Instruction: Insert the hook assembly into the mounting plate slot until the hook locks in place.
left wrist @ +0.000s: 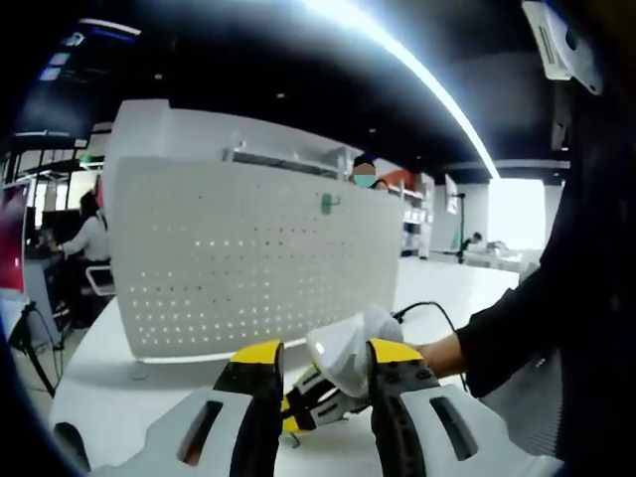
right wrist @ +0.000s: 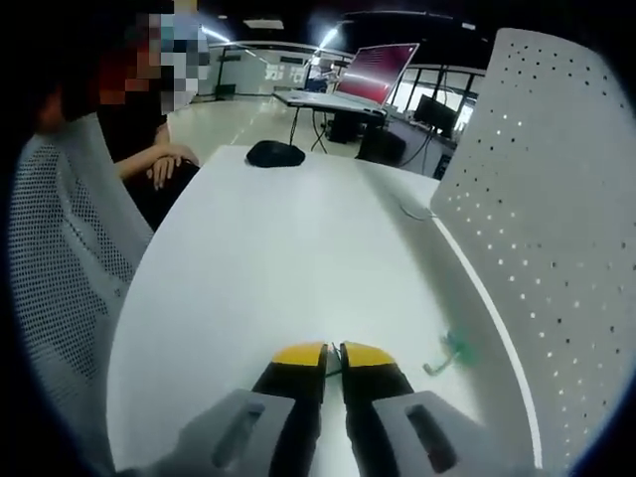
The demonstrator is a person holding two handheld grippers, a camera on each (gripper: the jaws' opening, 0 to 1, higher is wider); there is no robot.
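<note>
Left claw (left wrist: 320,360) stands with jaws wide apart, gripping nothing; between them the right claw (left wrist: 308,397) shows, held by a hand, before the white pegboard (left wrist: 248,258) carrying a green hook (left wrist: 329,203). Right claw (right wrist: 333,355) has jaws nearly together (nothing visibly held) over the tabletop (right wrist: 278,258); a second green hook (right wrist: 452,353) lies near the pegboard (right wrist: 556,199) on the right.

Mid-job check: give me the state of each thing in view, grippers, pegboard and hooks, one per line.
Left gripper: jaws open, holding nothing.
Right gripper: jaws nearly closed; cannot tell if they pinch anything.
Pegboard: standing upright on the table.
Green hook on board: mounted on the pegboard face, near the top.
Green hook on table: lying loose beside the pegboard base, not inserted.
</note>
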